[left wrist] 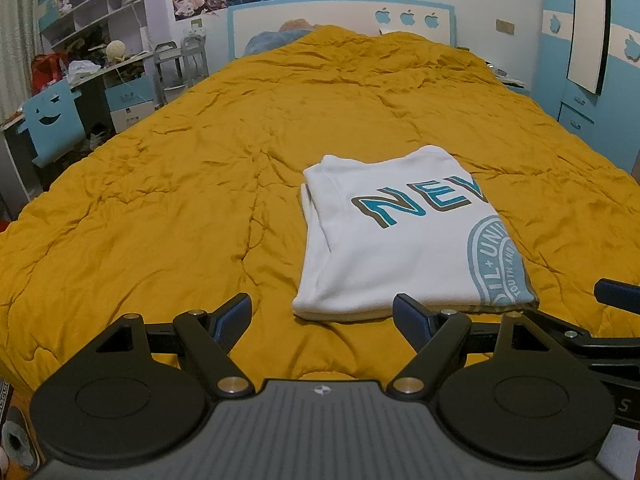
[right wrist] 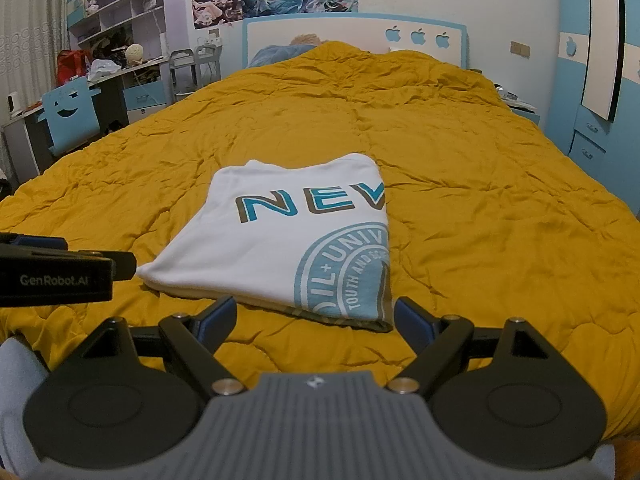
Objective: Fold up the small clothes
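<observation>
Soft white cloth T-shirt (left wrist: pixel 392 240) lies on a wrinkled, matt mustard quilt (left wrist: pixel 200 184).

A folded white T-shirt (right wrist: pixel 280 240) lies flat on the mustard quilt (right wrist: pixel 480 184). The right tool (right wrist: pixel 314 320) hovers at its near edge, jaws spread, gripping nothing. The left tool (right wrist: pixel 68 272) shows at the left margin.

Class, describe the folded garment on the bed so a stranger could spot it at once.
Start from the big bed covered by a mustard-yellow quilt. Near its front edge, just ahead of both open grippers, lies a folded white T-shirt. It is the only white thing on the quilt, printed with teal letters "NEV" and a blue round seal.
</observation>
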Motion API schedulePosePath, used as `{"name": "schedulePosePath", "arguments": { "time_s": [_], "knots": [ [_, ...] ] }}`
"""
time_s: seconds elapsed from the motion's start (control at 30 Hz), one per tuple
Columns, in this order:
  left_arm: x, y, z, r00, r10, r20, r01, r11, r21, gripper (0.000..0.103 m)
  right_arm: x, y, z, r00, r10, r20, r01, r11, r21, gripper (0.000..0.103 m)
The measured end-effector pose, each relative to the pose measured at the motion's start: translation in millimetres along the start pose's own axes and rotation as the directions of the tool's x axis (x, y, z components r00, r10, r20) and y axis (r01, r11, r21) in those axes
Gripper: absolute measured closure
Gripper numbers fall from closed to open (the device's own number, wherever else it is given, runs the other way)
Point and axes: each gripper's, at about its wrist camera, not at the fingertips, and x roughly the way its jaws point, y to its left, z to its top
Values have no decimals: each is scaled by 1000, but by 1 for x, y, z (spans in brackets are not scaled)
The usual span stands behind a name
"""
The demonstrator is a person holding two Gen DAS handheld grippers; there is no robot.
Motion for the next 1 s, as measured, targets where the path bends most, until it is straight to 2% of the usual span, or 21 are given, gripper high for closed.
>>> {"name": "schedulePosePath", "arguments": {
  "time_s": [1.0],
  "knots": [
    [-1, 1, 1, 1000, 5, 0, -5, 1000, 5, 9, 2, 0, -3, 1000, 9, -10, -9, 1000, -1, 21]
  ]
}}
